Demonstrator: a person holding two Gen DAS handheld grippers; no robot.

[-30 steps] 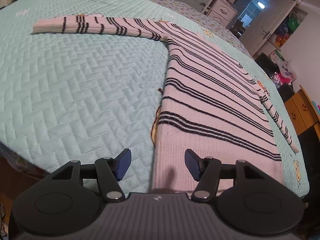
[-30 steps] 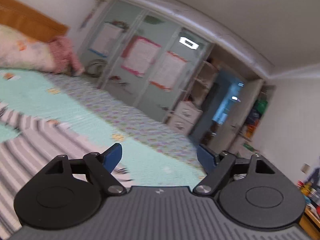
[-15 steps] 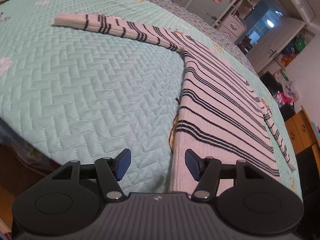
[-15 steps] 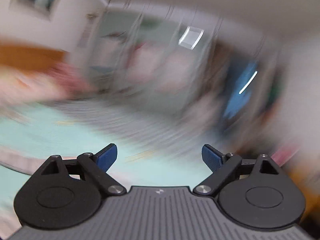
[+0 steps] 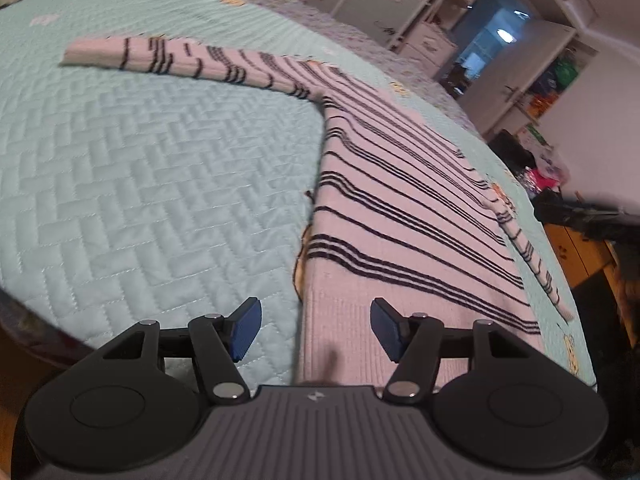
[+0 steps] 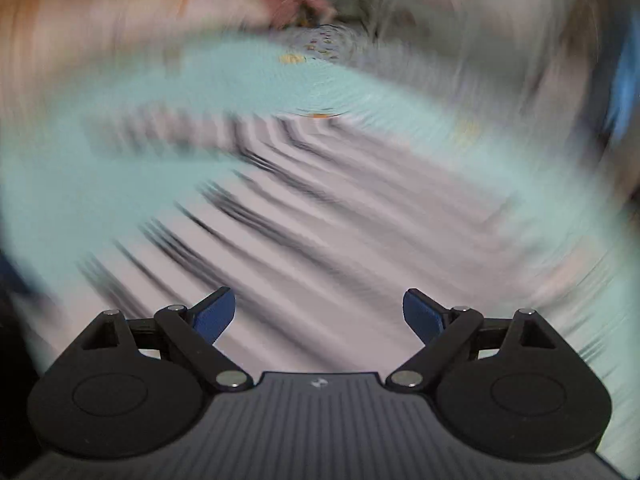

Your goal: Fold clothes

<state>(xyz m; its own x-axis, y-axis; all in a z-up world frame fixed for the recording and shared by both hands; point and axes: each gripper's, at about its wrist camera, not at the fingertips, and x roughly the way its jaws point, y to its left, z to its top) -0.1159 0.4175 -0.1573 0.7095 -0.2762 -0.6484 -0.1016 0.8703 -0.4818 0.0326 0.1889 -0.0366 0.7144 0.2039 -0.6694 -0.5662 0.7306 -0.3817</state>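
Striped sweater [image 5: 400, 216] lay flat on the bed [image 5: 140, 184], long axis running near to far-left, hem nearest. Left hand-held gripper [image 5: 316, 330] sat closest, just short of the hem's left corner, jaws partly open w/ nothing gripped. Right hand-held gripper [image 6: 319, 316] was above the sweater body, wide open, empty; view v. blurred. Wardrobes & shelves [image 5: 448, 24] far right.

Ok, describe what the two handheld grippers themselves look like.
Both look alike. The left gripper and right gripper each have a dark grey ribbed body with a small logo, two round black discs at the sides, black linkage arms with silver pivot pins, and blue finger pads. No cables, hands or sleeves show.
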